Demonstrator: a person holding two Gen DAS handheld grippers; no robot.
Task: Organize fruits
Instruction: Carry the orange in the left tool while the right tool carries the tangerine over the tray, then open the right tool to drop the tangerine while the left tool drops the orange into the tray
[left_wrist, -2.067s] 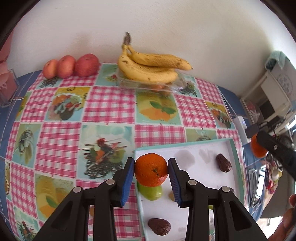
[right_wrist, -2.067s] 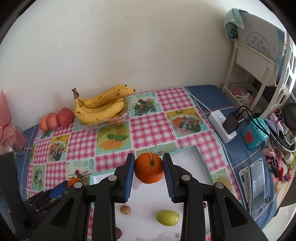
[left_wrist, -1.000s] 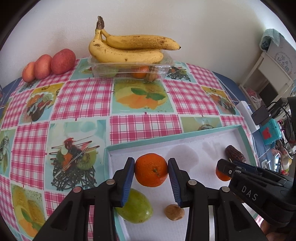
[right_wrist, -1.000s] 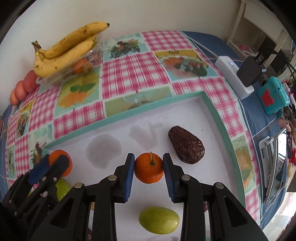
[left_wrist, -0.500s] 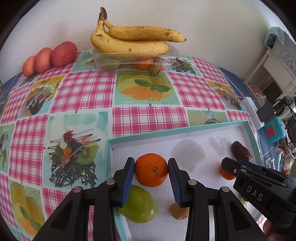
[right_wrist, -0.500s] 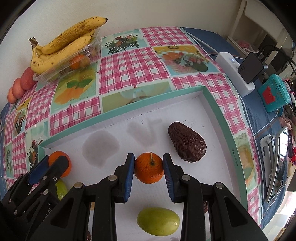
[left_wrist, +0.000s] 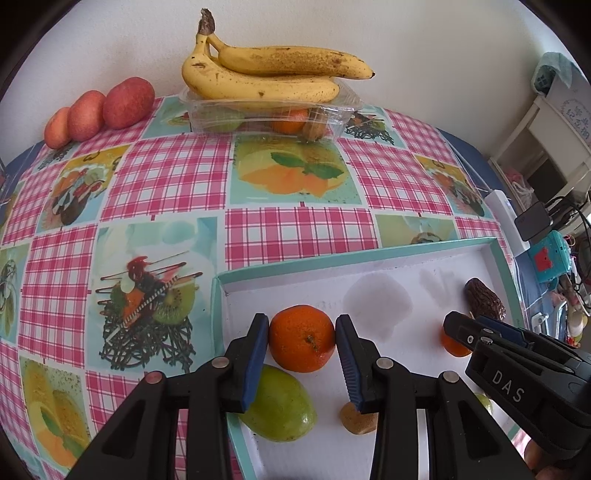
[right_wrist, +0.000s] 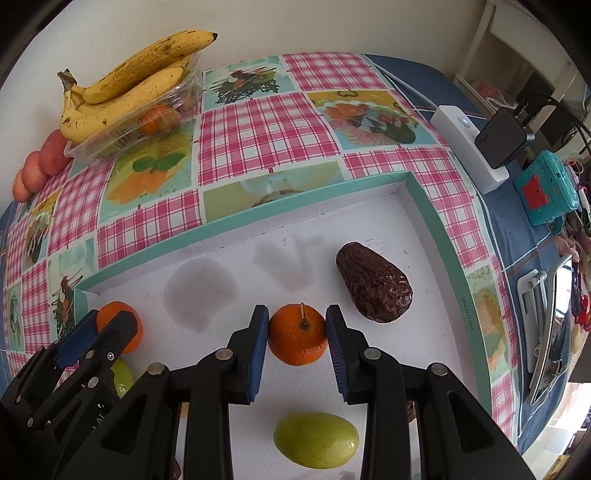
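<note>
- Here, an orange (left_wrist: 301, 339) is pinched between the jaws of the left gripper (left_wrist: 301, 354), both blue pads touching its sides, above the left part of the white tray (left_wrist: 402, 251).
- A second orange (right_wrist: 297, 334) is pinched the same way by the right gripper (right_wrist: 296, 343), just beside a dark wrinkled fruit (right_wrist: 373, 281).
- A green fruit (right_wrist: 316, 440) is seen lying in the tray below these jaws.

Checked table (left_wrist: 177, 177) (fruit prints) carries tray (left_wrist: 332, 254), apples (left_wrist: 99, 109), punnet (left_wrist: 343, 110).
</note>
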